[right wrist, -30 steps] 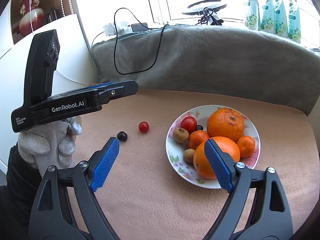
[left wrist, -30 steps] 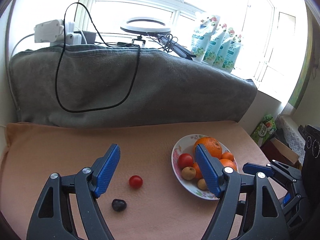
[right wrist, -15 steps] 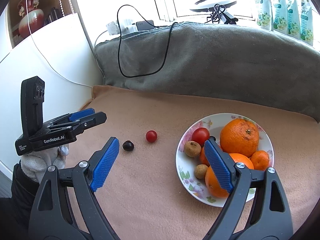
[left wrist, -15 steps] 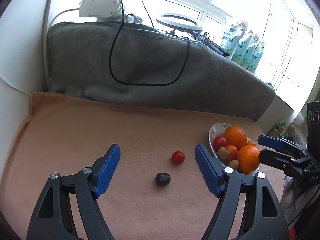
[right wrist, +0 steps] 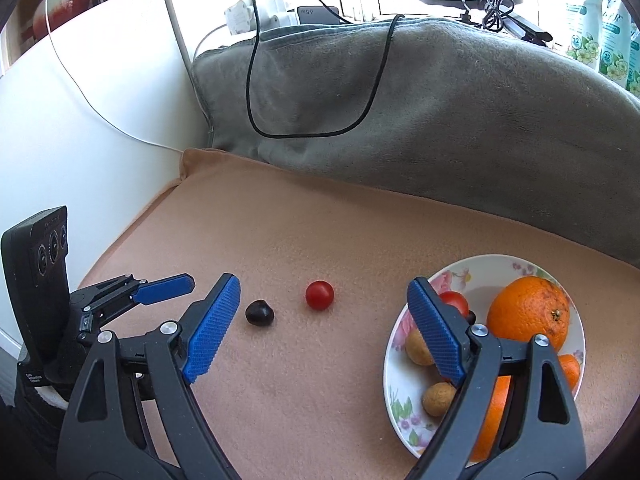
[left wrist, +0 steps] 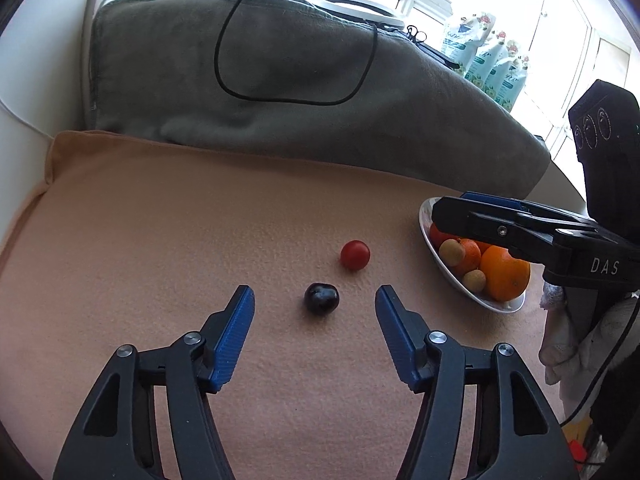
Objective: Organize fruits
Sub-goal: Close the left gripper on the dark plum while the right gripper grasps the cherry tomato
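Note:
A dark cherry (left wrist: 321,298) and a red cherry tomato (left wrist: 355,255) lie loose on the peach cloth. My left gripper (left wrist: 315,300) is open and empty, low over the cloth, with the cherry between its fingertips. A flowered plate (right wrist: 490,267) at the right holds oranges (right wrist: 528,313), a red tomato and small brown fruits. My right gripper (right wrist: 322,300) is open and empty, above the cloth between the loose fruits and the plate. In the right wrist view the cherry (right wrist: 259,312) and tomato (right wrist: 319,295) lie left of the plate, and the left gripper's blue fingertips (right wrist: 166,286) show at far left.
A grey blanket (left wrist: 304,76) with a black cable (left wrist: 280,96) draped over it rises behind the cloth. A white wall (right wrist: 92,128) bounds the left side. Refill pouches (left wrist: 488,60) and a ring light stand on the sill behind.
My left gripper has swung left away from the plate and dropped down until the cherry sits between its fingertips. My right gripper has drawn back slightly. Both stay open.

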{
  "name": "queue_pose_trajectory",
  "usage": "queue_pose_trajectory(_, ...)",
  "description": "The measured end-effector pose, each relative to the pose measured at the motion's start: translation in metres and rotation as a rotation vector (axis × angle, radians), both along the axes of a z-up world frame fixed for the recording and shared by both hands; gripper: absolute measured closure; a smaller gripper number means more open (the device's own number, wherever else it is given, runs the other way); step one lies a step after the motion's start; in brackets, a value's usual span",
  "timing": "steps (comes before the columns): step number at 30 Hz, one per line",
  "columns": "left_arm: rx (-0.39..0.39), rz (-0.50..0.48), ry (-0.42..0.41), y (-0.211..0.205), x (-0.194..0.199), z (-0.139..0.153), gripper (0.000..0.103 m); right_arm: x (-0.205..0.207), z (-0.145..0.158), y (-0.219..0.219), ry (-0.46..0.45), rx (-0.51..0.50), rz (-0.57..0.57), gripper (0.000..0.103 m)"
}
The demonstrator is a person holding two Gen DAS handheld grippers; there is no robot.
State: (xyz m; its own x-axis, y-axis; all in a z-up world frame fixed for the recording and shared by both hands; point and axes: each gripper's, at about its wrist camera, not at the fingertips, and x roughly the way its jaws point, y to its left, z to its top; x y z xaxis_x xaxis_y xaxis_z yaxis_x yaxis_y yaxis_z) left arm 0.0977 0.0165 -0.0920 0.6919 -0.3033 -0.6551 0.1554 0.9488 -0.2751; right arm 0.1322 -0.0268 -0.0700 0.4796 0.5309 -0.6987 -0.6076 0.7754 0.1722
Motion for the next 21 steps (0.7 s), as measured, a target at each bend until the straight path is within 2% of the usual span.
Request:
queue_pose_trajectory(3,0.004,-0.014,0.013,-0.003,0.004,-0.005,0.045,0.009,-0.009,0.010,0.035,-0.018,0.020,0.036)
queue_pose_trajectory(12,0.013,-0.038,0.045,-0.013,0.017,-0.016,0.056,0.018,-0.035,0.038,0.057,-0.125,0.037,0.052)
queue_pose_trajectory(16,0.013,-0.047,0.057,-0.016,0.021,-0.021,0.059,0.021,-0.047,0.045,0.071,-0.152,0.035,0.054)
queue_pose_trajectory(21,0.019,-0.049,0.069,-0.017,0.025,-0.025,0.063,0.025,-0.058,0.052,0.083,-0.169,0.042,0.062)
